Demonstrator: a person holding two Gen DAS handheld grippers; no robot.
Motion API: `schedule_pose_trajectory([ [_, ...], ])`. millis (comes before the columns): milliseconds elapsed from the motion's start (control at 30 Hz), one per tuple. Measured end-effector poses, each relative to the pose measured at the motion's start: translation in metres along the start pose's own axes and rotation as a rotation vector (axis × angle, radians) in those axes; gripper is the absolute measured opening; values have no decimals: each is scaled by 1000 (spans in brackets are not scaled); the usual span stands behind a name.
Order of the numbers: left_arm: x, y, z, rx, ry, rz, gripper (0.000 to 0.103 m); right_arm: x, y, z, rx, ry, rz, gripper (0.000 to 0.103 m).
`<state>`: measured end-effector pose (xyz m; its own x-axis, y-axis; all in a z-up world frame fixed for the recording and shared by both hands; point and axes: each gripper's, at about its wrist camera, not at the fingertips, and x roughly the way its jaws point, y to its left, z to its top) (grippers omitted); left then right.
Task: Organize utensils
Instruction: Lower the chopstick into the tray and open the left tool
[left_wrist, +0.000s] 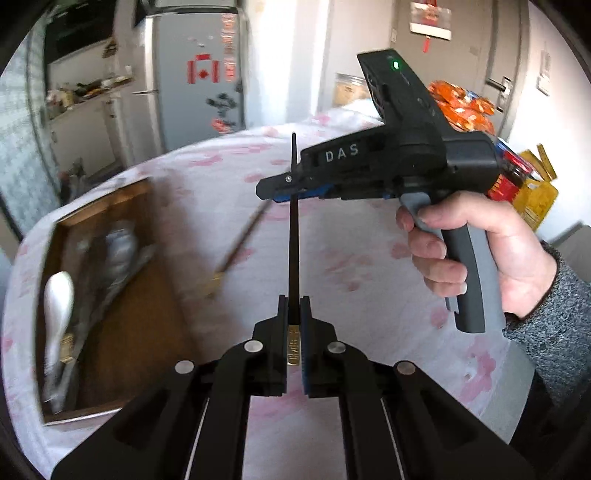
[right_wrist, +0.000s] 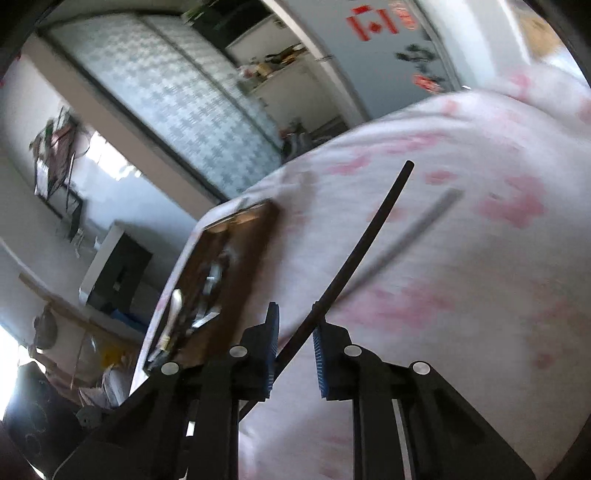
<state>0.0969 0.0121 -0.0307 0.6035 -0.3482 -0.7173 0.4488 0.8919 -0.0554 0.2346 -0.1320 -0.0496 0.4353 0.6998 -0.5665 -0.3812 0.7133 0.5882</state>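
Observation:
My left gripper (left_wrist: 294, 306) is shut on a black chopstick (left_wrist: 294, 236) near its gold-banded end and holds it upright above the table. My right gripper (left_wrist: 280, 184) reaches in from the right at the chopstick's upper part. In the right wrist view the right gripper (right_wrist: 295, 325) is open, and the chopstick (right_wrist: 365, 240) passes slantwise through the gap, close to the right pad. A second chopstick (left_wrist: 240, 240) lies on the tablecloth. A wooden tray (left_wrist: 147, 295) at the left holds a white spoon (left_wrist: 57, 306) and other utensils.
The round table wears a white cloth with pink flowers (left_wrist: 369, 258). Orange and yellow snack packets (left_wrist: 465, 107) sit at its far right. A grey fridge (left_wrist: 195, 74) stands behind. The tray also shows in the right wrist view (right_wrist: 255, 258).

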Motion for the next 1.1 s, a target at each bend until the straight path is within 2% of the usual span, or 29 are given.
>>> schedule_pose_trajectory([
  [300, -43, 93, -24, -159, -39, 145, 7, 90, 105, 20, -144, 82, 39, 18],
  [467, -35, 122, -26, -201, -29, 209, 7, 126, 128, 27, -189, 111, -4, 19],
  [500, -32, 125, -26, -205, -24, 218, 7, 130, 131, 29, -192, 117, -14, 23],
  [567, -26, 130, -26, -198, -18, 241, 7, 129, 132, 27, -198, 121, -31, 47],
  [633, -21, 132, -26, -197, -11, 247, 7, 119, 133, 23, -225, 120, -44, 59],
  [767, -15, 129, -25, -176, 13, 248, 7, 92, 122, 13, -239, 107, -47, 61],
  [833, -15, 123, -24, -140, 17, 264, 15, 68, 106, 10, -220, 80, -34, 62],
  [900, -20, 116, -23, -97, 1, 278, 58, 43, 86, 6, -202, 57, -15, 63],
  [933, -22, 114, -24, -87, -6, 285, 66, 34, 78, 5, -197, 48, -9, 64],
  [1033, -31, 100, -18, -41, -21, 330, 75, 1, 51, 1, -191, 3, -45, 65],
  [1100, -30, 89, -11, -21, -23, 323, 80, -14, 32, 1, -168, -13, -54, 65],
])
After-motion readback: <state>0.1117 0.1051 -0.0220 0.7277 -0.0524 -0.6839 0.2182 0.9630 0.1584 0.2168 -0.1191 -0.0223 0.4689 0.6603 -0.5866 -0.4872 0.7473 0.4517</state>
